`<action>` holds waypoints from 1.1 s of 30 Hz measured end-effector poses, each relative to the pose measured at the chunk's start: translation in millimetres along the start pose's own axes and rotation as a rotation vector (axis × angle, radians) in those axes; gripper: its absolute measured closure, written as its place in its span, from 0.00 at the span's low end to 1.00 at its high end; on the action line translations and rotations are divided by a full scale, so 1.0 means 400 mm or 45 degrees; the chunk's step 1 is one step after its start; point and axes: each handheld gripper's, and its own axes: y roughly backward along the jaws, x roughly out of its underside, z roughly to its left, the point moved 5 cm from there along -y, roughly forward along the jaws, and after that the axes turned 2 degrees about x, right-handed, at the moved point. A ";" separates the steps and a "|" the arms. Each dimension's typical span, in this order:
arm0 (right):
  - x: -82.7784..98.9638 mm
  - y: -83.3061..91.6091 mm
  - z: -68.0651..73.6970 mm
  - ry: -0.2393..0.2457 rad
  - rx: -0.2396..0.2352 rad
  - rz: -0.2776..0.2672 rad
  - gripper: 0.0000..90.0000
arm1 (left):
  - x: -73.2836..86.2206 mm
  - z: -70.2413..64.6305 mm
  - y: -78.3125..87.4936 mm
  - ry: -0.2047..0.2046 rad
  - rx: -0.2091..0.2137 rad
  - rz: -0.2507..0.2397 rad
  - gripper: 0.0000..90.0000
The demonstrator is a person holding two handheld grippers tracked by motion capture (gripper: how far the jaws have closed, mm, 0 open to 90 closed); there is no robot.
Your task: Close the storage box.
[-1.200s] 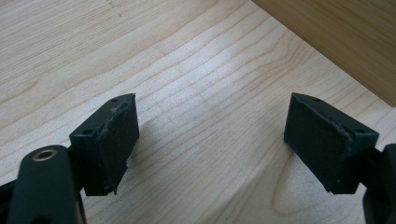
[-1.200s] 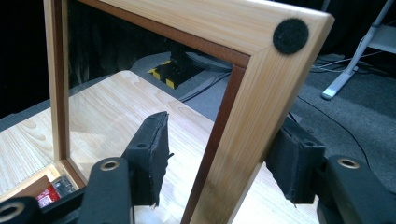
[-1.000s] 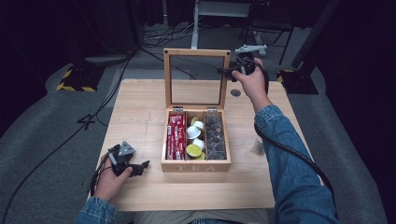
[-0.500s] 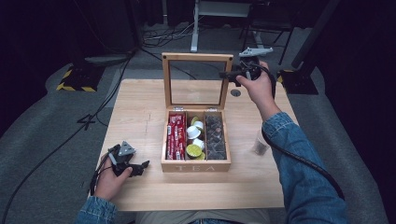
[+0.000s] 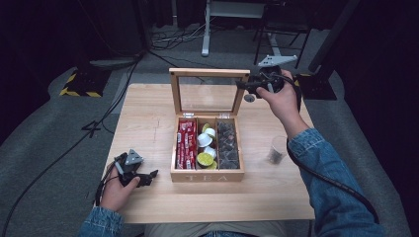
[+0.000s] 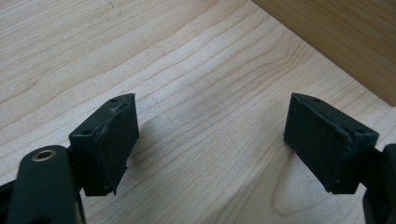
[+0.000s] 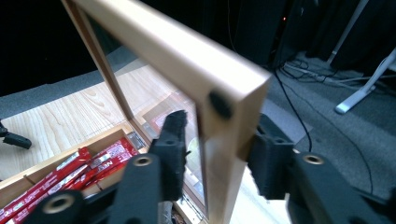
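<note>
While the left gripper (image 5: pixel 143 177) rests on the table (image 5: pixel 148 118) with jaws spread, the right gripper (image 5: pixel 247 89) straddles the lid's (image 7: pixel 187 60) upper corner.

The wooden box (image 5: pixel 207 175), centred on the table, reads "TEA" on its front. Its compartments hold red packets (image 5: pixel 186 143) with unreadable print, round capsules (image 5: pixel 205 148) and dark pods (image 5: pixel 227 143). A glass (image 5: pixel 276 149) stands just right of it.
</note>
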 end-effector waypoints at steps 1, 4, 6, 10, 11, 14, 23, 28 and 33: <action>-0.001 0.007 0.005 0.006 -0.001 0.002 0.68 | 0.000 0.000 0.000 0.000 0.000 0.000 0.20; -0.002 0.021 0.020 0.038 0.011 0.011 0.70 | 0.000 0.000 0.000 0.000 0.000 0.000 0.20; -0.001 0.030 0.031 0.051 0.010 0.024 0.70 | 0.000 0.000 0.000 0.000 0.000 -0.001 0.20; 0.005 0.047 0.046 0.063 0.001 0.024 0.71 | 0.000 0.000 0.000 0.000 0.000 0.000 0.20; 0.008 0.051 0.048 0.062 -0.002 0.021 0.71 | 0.000 0.000 0.000 0.000 0.000 -0.001 0.20; 0.018 0.060 0.054 0.050 -0.019 0.015 0.70 | 0.000 0.000 0.000 0.000 0.000 0.000 0.20; 0.044 0.079 0.088 0.088 -0.045 0.031 0.67 | 0.000 0.000 0.000 0.000 0.001 -0.001 0.20; 0.060 0.086 0.102 0.078 -0.065 0.040 0.63 | 0.000 0.000 0.000 0.002 0.003 -0.001 0.20; 0.080 0.095 0.118 0.082 -0.088 0.057 0.60 | 0.000 0.000 0.000 0.001 0.002 -0.001 0.20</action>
